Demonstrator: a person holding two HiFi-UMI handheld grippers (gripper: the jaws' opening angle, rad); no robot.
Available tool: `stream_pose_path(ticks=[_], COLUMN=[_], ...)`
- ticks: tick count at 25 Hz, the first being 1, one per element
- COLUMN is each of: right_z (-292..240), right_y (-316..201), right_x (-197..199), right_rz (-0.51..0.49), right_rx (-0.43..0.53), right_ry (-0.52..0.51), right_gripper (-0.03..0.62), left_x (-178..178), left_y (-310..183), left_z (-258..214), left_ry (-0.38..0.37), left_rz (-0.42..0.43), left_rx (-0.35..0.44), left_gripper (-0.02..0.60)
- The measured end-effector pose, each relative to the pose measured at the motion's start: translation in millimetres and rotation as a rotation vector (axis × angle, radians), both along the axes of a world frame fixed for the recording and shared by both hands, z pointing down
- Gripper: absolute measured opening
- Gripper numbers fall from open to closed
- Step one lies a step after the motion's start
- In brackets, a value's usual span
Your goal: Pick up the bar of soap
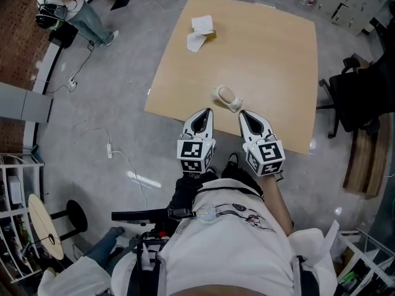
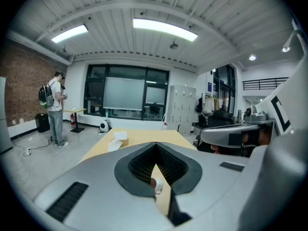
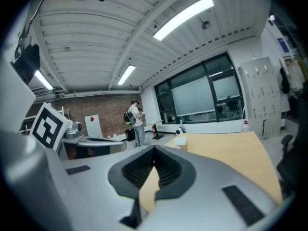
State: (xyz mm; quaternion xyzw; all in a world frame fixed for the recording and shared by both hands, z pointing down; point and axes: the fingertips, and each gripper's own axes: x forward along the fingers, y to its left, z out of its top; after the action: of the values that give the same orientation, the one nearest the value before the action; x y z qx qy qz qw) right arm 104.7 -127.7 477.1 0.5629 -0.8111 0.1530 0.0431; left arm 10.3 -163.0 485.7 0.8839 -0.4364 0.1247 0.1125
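Note:
In the head view, the cream bar of soap (image 1: 225,95) lies near the front edge of the light wooden table (image 1: 271,54), with a small white piece beside it. My left gripper (image 1: 207,111) hovers just short of it on the near left, jaws together and empty. My right gripper (image 1: 244,113) hovers just to its near right, also shut and empty. In the left gripper view, the left gripper (image 2: 155,146) points down the table, and a sliver of the soap (image 2: 157,184) shows through the gap under its tips. The right gripper (image 3: 154,149) shows only bare tabletop.
A white box and crumpled paper (image 1: 200,31) lie on the table's far left. A black chair (image 1: 361,94) stands right of the table. A person with a backpack (image 1: 66,6) stands on the floor far left. Cables (image 1: 111,150) trail over the floor.

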Motion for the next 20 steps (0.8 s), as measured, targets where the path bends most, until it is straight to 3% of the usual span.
stream_pose_path(ticks=[11,20], right_z=[25,73], right_y=[-23,-32], right_x=[-19,-20], right_rz=[-0.05,-0.088], right_rx=[-0.098,-0.227], right_ry=[0.041,0.09], right_gripper=[0.003,0.003], left_x=[-9,-1], left_y=[-18,-22], left_z=[34,77], left_ry=[-0.009,-0.07], left_rz=[-0.011,0.015], left_rx=[-0.119,-0.237], left_gripper=[0.0,0.0])
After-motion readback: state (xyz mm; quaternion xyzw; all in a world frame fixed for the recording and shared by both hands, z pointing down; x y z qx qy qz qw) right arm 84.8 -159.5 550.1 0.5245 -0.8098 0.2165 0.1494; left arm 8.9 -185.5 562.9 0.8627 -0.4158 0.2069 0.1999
